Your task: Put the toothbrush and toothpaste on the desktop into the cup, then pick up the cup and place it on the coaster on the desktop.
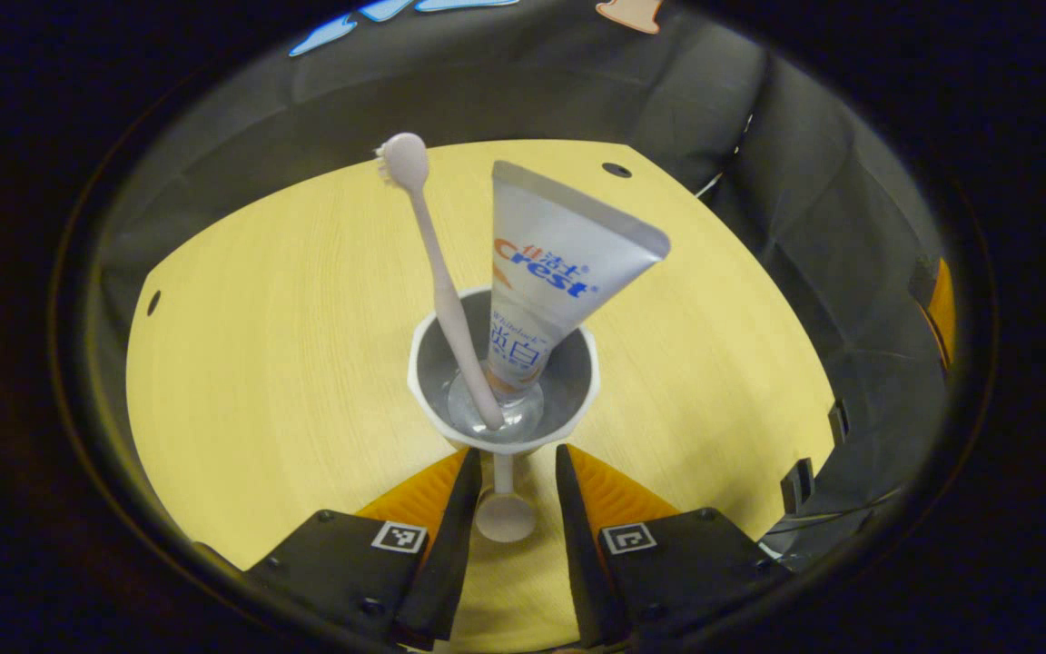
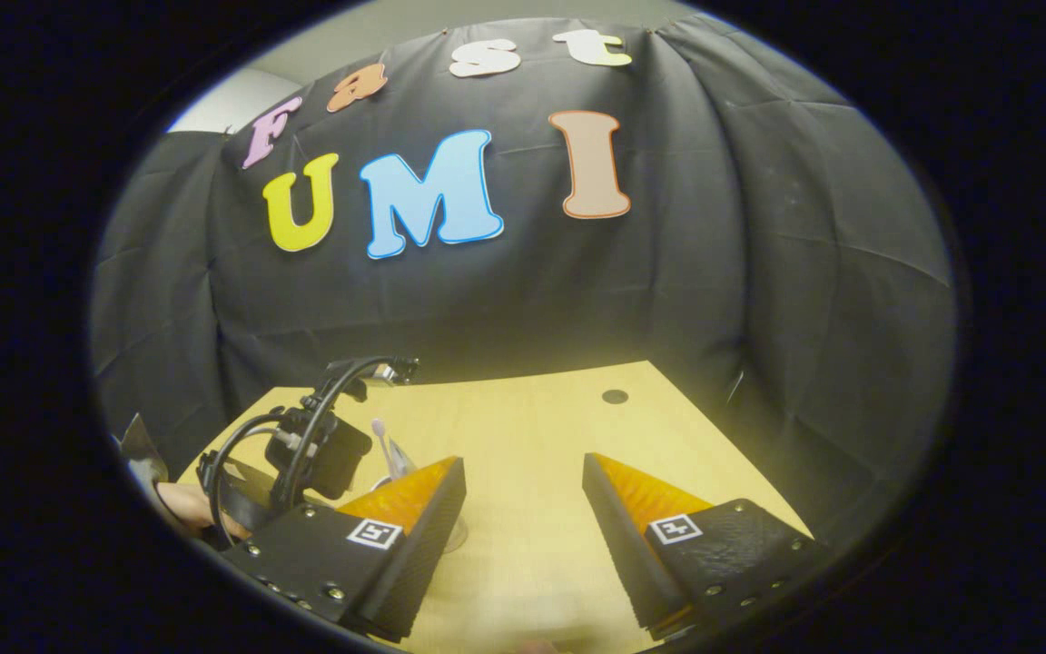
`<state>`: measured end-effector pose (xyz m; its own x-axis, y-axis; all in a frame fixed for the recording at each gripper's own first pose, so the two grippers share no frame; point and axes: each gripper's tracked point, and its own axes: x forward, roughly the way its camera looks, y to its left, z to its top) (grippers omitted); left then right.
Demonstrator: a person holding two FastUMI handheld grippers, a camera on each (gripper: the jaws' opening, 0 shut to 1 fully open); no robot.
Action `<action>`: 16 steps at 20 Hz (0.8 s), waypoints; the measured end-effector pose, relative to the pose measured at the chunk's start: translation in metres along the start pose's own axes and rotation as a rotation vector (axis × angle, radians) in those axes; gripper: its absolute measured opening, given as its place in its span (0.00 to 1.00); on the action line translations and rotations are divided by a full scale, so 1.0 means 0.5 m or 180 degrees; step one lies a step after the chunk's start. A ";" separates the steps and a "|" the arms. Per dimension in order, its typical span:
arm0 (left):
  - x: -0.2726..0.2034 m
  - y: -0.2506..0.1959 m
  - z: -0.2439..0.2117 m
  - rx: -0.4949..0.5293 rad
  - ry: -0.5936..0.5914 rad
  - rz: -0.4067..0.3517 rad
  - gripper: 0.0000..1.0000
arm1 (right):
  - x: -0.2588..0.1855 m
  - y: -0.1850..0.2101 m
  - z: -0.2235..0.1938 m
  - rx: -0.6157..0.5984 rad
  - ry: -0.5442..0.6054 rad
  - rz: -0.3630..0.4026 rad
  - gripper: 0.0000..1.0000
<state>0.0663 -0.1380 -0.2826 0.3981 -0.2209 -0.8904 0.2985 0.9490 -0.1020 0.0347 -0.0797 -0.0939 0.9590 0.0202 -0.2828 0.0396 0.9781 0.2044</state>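
Pale yellow wood-grain desktop [image 1: 287, 345] spreads out under both grippers, ringed by the booth's black cloth wall [image 2: 759, 272], and a small dark round hole [image 1: 616, 170] sits near its far edge. In the left gripper view, a white stemmed plastic cup [image 1: 502, 377] with a faceted rim stands upright just ahead of the left gripper [image 1: 509, 481]. Its thin stem and round foot lie in the gap between the two fingers, which are set at a narrow spread to either side of the stem; whether they actually press on it cannot be told from here. Inside the cup a pale pink toothbrush [image 1: 439, 272] leans to the left with its handle end down in the bowl and its small bristled head up in the air. Beside it a silver toothpaste tube [image 1: 559, 263] with blue and orange print stands cap-down, its flat crimped end uppermost and tilted to the right. In the right gripper view, the right gripper [image 2: 523, 518] hangs over bare desktop with its fingers spread wide and nothing between them. Off to its left, partly behind its own left finger, the other gripper's black body and looped cables can be seen, with a hand [image 2: 182, 504] holding it; just beyond, the toothbrush head and the top of the tube poke up.
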 end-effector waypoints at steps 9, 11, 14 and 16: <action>-0.132 -0.020 0.031 -0.0237 -0.0808 -0.0002 0.77 | -0.023 0.018 0.046 -0.0153 -0.0152 0.0145 0.84; -0.174 -0.020 0.042 -0.0303 -0.1078 0.0032 0.77 | -0.030 0.025 0.053 -0.0187 -0.0195 0.0221 0.84; -0.237 -0.017 0.058 -0.0310 -0.1466 0.0126 0.77 | -0.034 0.041 0.067 -0.0237 -0.0266 0.0317 0.84; -0.281 -0.011 0.067 -0.0319 -0.1705 0.0198 0.77 | -0.037 0.055 0.082 -0.0253 -0.0304 0.0358 0.84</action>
<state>0.0380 -0.1198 -0.1422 0.8061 -0.2226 -0.5483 0.1867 0.9749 -0.1214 0.0294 -0.0618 -0.0446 0.9785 0.1144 -0.1714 -0.0882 0.9842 0.1538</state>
